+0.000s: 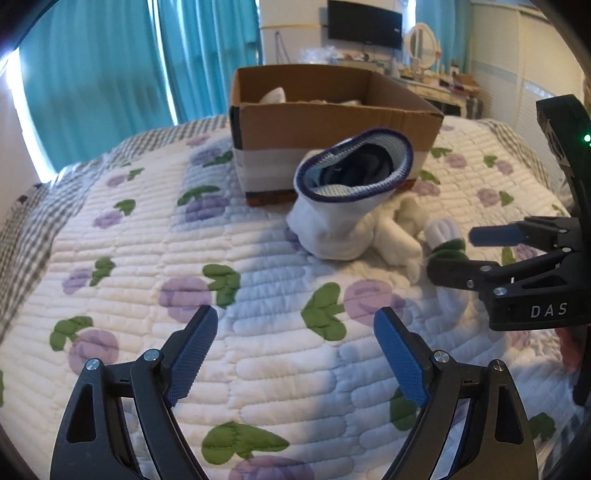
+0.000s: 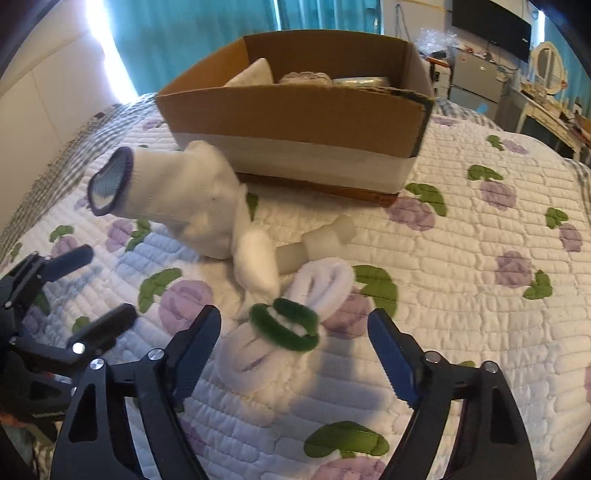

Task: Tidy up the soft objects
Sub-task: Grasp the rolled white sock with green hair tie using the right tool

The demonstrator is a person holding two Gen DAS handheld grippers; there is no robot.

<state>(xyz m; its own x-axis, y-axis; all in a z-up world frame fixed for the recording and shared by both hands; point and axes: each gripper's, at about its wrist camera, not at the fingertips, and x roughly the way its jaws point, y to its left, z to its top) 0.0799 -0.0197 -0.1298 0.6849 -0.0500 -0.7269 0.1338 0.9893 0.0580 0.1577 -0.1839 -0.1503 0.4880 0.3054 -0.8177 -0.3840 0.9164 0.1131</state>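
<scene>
A white sock with a purple-rimmed cuff (image 1: 347, 206) (image 2: 192, 195) lies on the quilt in front of a cardboard box (image 1: 332, 122) (image 2: 295, 110) that holds other white soft items. A rolled white sock with a green band (image 2: 284, 325) (image 1: 445, 240) lies beside it, with another white piece (image 2: 317, 243) behind. My left gripper (image 1: 295, 354) is open and empty over the quilt, short of the socks. My right gripper (image 2: 295, 354) is open, its jaws on either side of the green-banded roll, and shows at the right of the left view (image 1: 461, 251).
The floral quilted bed (image 1: 184, 258) (image 2: 480, 258) spreads all around. Teal curtains (image 1: 110, 74) hang behind the bed. A dresser with a mirror (image 1: 424, 48) and a wall TV (image 1: 364, 24) stand at the back right.
</scene>
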